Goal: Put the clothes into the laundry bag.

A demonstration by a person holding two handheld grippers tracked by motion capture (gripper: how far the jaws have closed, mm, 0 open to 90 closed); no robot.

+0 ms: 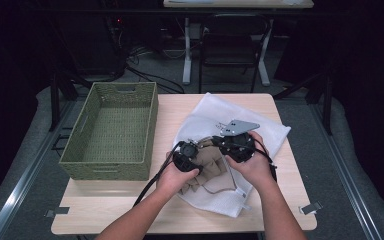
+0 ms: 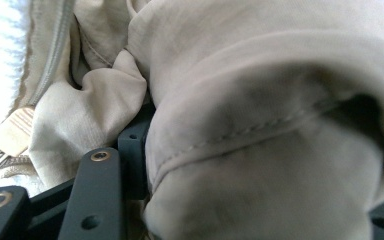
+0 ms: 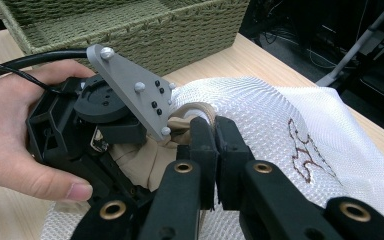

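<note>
Both of my grippers are working at the mouth of a white mesh laundry bag (image 1: pixel 260 132) that lies on the wooden surface (image 1: pixel 130 210), right of the green woven basket (image 1: pixel 112 131). A beige garment (image 1: pixel 207 167) sits bunched at the bag's opening, partly tucked in, partly spilling toward the near edge.

Right gripper (image 3: pixel 215 131): jaws closed tight, pads together, pinching what looks like the rim of the bag mouth with a beige hem loop just behind them. I judge this grip is there to hold the opening steady and lifted, so the cloth has somewhere to go.

Left gripper (image 1: pixel 186 152): buried in the garment. In the left gripper view a thick beige fold (image 2: pixel 270 150) fills the space between the jaws, which stand about half apart. The left-hand jaw sits clear of the cloth beside a seam; I can't confirm the pads are pressing, so I read this as a loose or released hold, not a clamp.

Placement makes sense for stuffing: one gripper anchors the bag, the other pushes or lets go of fabric inside it.

Basket holds nothing I can see. It stands close at the left, likely the destination for the filled bag.

Garment is not fully inside yet.
</note>
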